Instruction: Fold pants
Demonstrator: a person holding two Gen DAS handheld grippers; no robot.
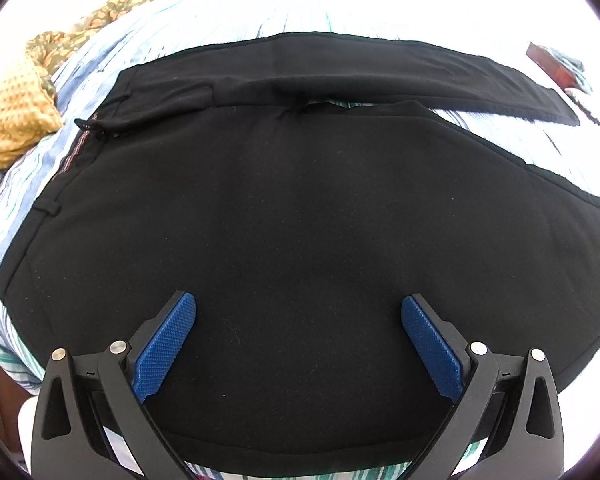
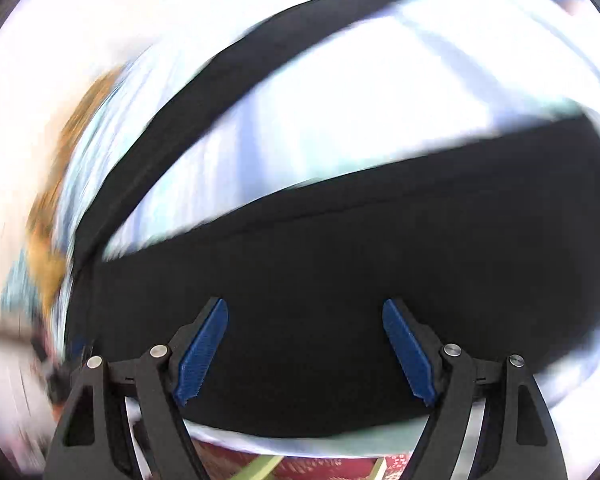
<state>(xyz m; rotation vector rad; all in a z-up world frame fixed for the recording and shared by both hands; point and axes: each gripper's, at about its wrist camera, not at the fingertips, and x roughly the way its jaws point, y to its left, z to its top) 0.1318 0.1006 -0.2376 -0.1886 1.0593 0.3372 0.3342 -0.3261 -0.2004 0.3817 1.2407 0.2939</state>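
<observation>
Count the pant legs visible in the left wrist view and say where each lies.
2. The far leg stretches toward the upper right; the near leg lies wide under the open left gripper. Its lower end runs out of view.

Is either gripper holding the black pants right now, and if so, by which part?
Nothing is held. The left gripper and the right gripper both stand open above the black pants, with no fabric pinched between their blue pads.

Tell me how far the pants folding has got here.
Done: the black pants lie spread flat on the striped sheet, legs apart, no fold visible. In hand: nothing; the left gripper and right gripper hover open over the fabric. Left: every fold.
</observation>
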